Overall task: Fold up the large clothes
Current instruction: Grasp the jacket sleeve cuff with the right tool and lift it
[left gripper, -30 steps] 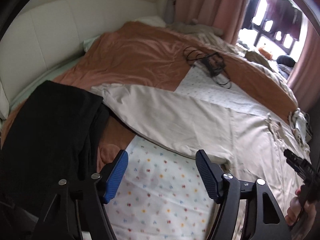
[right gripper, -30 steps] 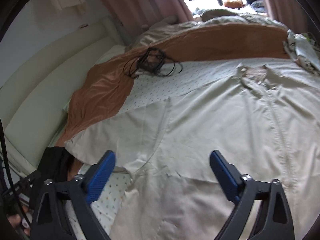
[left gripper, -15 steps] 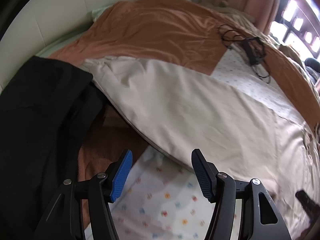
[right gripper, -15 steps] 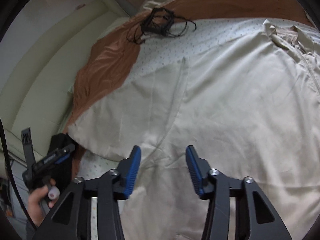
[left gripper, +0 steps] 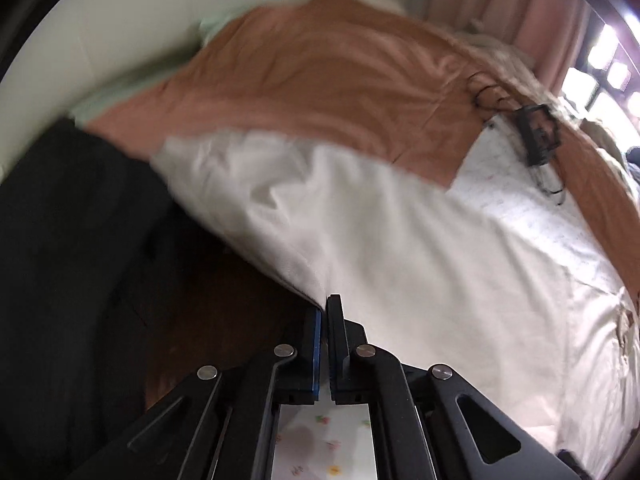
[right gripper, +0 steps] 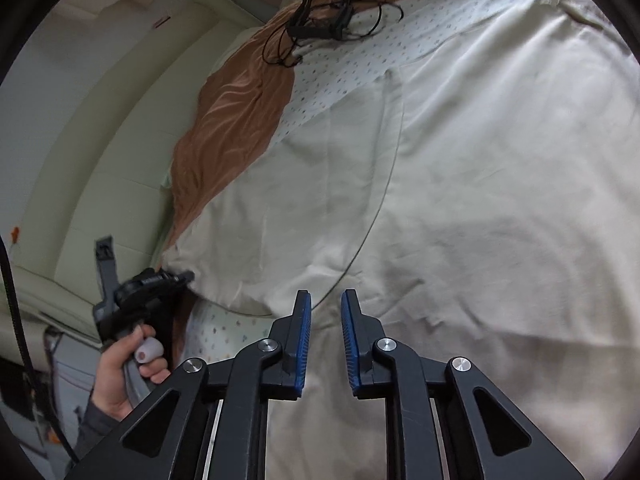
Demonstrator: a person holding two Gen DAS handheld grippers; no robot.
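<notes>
A large beige garment [left gripper: 380,232] lies spread over the bed, blurred in the left wrist view. My left gripper [left gripper: 324,312] is shut on the garment's near edge, which rises in a small peak at the fingertips. The right wrist view shows that same left gripper [right gripper: 188,278] at the garment's [right gripper: 440,200] left corner, held by a hand [right gripper: 128,360]. My right gripper [right gripper: 324,304] is low over the garment's front edge by a curved seam. Its jaws are closing to a narrow gap with flat fabric showing between them, and the pads are not pressing it.
A dark garment [left gripper: 68,248] lies to the left. An orange blanket [left gripper: 320,72] and a dotted sheet [right gripper: 340,64] cover the bed. A black frame with tangled cables [right gripper: 320,20] rests at the far side. A padded cream headboard [right gripper: 120,140] borders the bed.
Both grippers came down onto the beige garment. The left jaws went from wide open to shut on its edge. The right jaws narrowed from wide open to a small gap.
</notes>
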